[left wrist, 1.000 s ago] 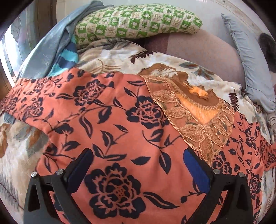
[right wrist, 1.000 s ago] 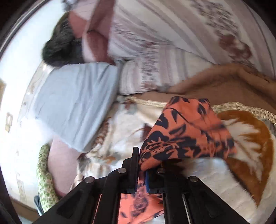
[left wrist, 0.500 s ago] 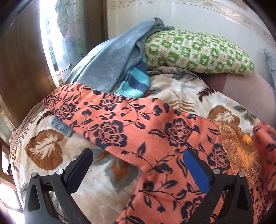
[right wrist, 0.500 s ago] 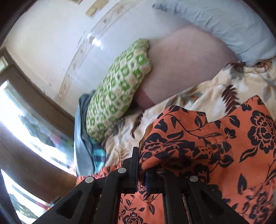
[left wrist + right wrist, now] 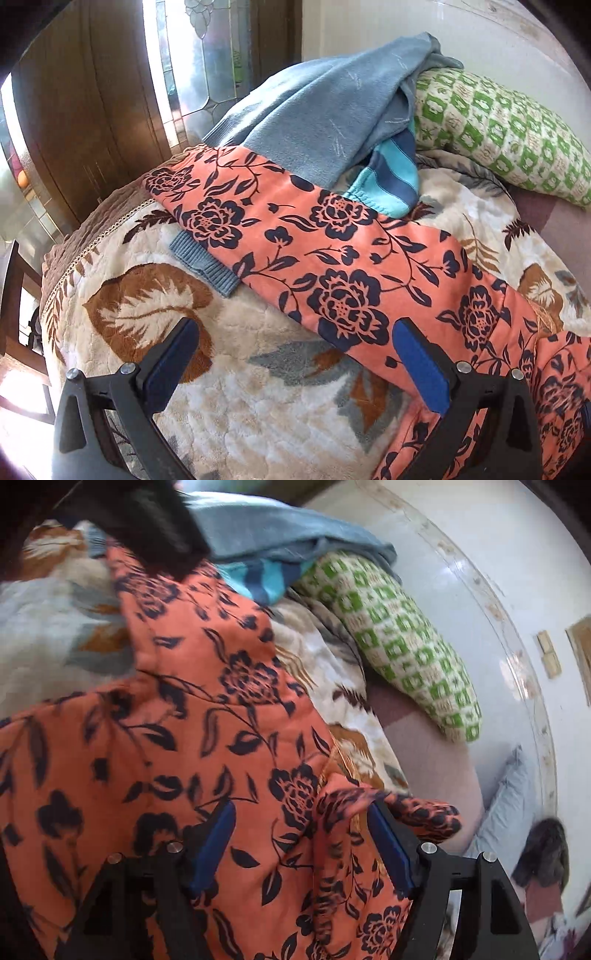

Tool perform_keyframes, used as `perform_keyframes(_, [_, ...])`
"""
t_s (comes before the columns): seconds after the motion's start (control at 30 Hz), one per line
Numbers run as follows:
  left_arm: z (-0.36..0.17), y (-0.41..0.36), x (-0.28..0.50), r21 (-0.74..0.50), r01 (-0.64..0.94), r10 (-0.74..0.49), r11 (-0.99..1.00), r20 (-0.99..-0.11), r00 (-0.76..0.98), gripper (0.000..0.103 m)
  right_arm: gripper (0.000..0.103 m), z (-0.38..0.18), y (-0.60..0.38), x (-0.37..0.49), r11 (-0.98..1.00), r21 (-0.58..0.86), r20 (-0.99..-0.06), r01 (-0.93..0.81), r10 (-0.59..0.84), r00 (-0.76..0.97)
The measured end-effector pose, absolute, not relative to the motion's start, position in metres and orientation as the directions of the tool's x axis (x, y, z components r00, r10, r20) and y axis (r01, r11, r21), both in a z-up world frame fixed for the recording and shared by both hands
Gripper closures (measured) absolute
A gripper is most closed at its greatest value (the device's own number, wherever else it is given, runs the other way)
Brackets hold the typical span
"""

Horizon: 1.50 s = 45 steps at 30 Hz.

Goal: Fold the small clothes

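Note:
An orange garment with a dark floral print point(image 5: 332, 266) lies spread on a leaf-patterned blanket point(image 5: 155, 306); its left sleeve stretches up-left. My left gripper point(image 5: 295, 369) is open and empty, over the blanket just below that sleeve. In the right wrist view the garment point(image 5: 184, 738) fills the left and middle. My right gripper point(image 5: 301, 845) is open over it, with the folded-over right sleeve point(image 5: 391, 808) lying between the jaws and draped over the right finger. The dark blurred left gripper point(image 5: 147, 520) shows at top left.
A blue-grey sweater point(image 5: 332, 110) and a striped teal garment point(image 5: 391, 177) lie behind the sleeve. A green checked pillow point(image 5: 498, 129) and a grey pillow point(image 5: 506, 812) lie by the wall. A wooden door point(image 5: 92, 110) stands at left; the bed edge is at the left.
My right gripper carried the right sleeve across onto the garment's body and opened, letting it go. My left gripper swung left from the garment's body to the left sleeve.

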<state>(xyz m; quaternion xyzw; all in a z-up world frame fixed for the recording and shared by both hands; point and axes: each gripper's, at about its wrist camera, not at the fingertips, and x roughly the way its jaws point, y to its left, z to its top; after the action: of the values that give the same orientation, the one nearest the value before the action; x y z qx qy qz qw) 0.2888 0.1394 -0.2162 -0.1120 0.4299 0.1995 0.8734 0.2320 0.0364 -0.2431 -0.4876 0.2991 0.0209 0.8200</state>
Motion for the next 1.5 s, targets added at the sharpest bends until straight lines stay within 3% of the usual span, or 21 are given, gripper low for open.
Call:
perform_keyframes(0.13, [-0.215, 0.153, 0.288, -0.039, -0.472, 0.252, 0.881, -0.806, 0.536, 0.0, 0.024, -0.235, 0.044, 0.231, 0.43, -0.847, -0.451, -0.312, -0.27, 0.851])
perform_keyframes(0.23, [-0.215, 0.166, 0.287, -0.066, -0.488, 0.238, 0.87, -0.812, 0.534, 0.0, 0.024, -0.202, 0.013, 0.246, 0.659, -0.698, -0.556, -0.28, -0.252, 0.792])
perform_keyframes(0.33, [-0.213, 0.177, 0.284, -0.077, -0.519, 0.252, 0.851, -0.808, 0.533, 0.0, 0.024, -0.173, -0.063, 0.259, 0.954, -0.273, -0.7, -0.123, -0.11, 0.706])
perform_keyframes(0.4, [-0.212, 0.181, 0.282, -0.092, -0.531, 0.248, 0.842, -0.808, 0.535, 0.0, 0.024, -0.175, -0.124, 0.261, 0.997, 0.048, -0.737, 0.055, -0.002, 0.676])
perform_keyframes(0.53, [-0.21, 0.181, 0.282, -0.078, -0.527, 0.261, 0.846, -0.802, 0.538, 0.0, 0.024, -0.221, -0.211, 0.273, 0.775, 0.521, -0.739, 0.357, 0.2, 0.644])
perform_keyframes(0.63, [-0.21, 0.183, 0.284, -0.068, -0.523, 0.265, 0.85, -0.802, 0.535, 0.0, 0.024, -0.263, -0.223, 0.289, 0.538, 0.721, -0.673, 0.437, 0.391, 0.628])
perform_keyframes(0.73, [-0.212, 0.187, 0.285, -0.07, -0.531, 0.263, 0.844, -0.81, 0.525, 0.0, 0.023, -0.252, -0.192, 0.305, 0.51, 0.76, -0.629, 0.403, 0.422, 0.653])
perform_keyframes(0.87, [-0.212, 0.194, 0.285, -0.067, -0.55, 0.277, 0.832, -0.809, 0.518, 0.0, 0.023, -0.18, -0.12, 0.329, 0.608, 0.789, -0.504, 0.094, 0.552, 0.665])
perform_keyframes(0.97, [-0.212, 0.197, 0.284, -0.084, -0.557, 0.268, 0.826, -0.811, 0.519, 0.0, 0.023, -0.137, -0.092, 0.326, 0.691, 0.72, -0.468, -0.066, 0.553, 0.689])
perform_keyframes(1.07, [-0.213, 0.199, 0.285, -0.082, -0.552, 0.263, 0.83, -0.816, 0.515, 0.0, 0.022, -0.142, -0.089, 0.322, 0.855, 0.519, -0.624, 0.006, 0.374, 0.686])
perform_keyframes(1.13, [-0.215, 0.204, 0.285, -0.095, -0.558, 0.25, 0.825, -0.824, 0.509, 0.0, 0.023, -0.17, -0.098, 0.321, 0.881, 0.467, -0.712, 0.08, 0.321, 0.624])
perform_keyframes(1.17, [-0.217, 0.208, 0.284, -0.105, -0.567, 0.243, 0.817, -0.828, 0.505, 0.0, 0.028, -0.186, -0.106, 0.317, 0.875, 0.474, -0.735, 0.103, 0.328, 0.594])
perform_keyframes(1.27, [-0.222, 0.224, 0.28, -0.133, -0.604, 0.238, 0.786, -0.837, 0.494, 0.0, 0.067, -0.226, -0.108, 0.316, 0.897, 0.417, -0.795, 0.144, 0.284, 0.537])
perform_keyframes(1.33, [-0.226, 0.239, 0.276, -0.154, -0.627, 0.232, 0.764, -0.841, 0.488, 0.0, 0.069, -0.257, -0.105, 0.317, 0.907, 0.383, -0.847, 0.173, 0.271, 0.457])
perform_keyframes(1.43, [-0.229, 0.267, 0.272, -0.18, -0.669, 0.231, 0.721, -0.847, 0.478, 0.0, 0.069, -0.257, -0.091, 0.3, 0.944, 0.302, -0.842, 0.131, 0.2, 0.5])
perform_keyframes(1.5, [-0.23, 0.287, 0.268, -0.206, -0.705, 0.241, 0.679, -0.845, 0.478, 0.0, 0.069, -0.249, -0.08, 0.276, 0.949, 0.314, -0.786, 0.041, 0.236, 0.571])
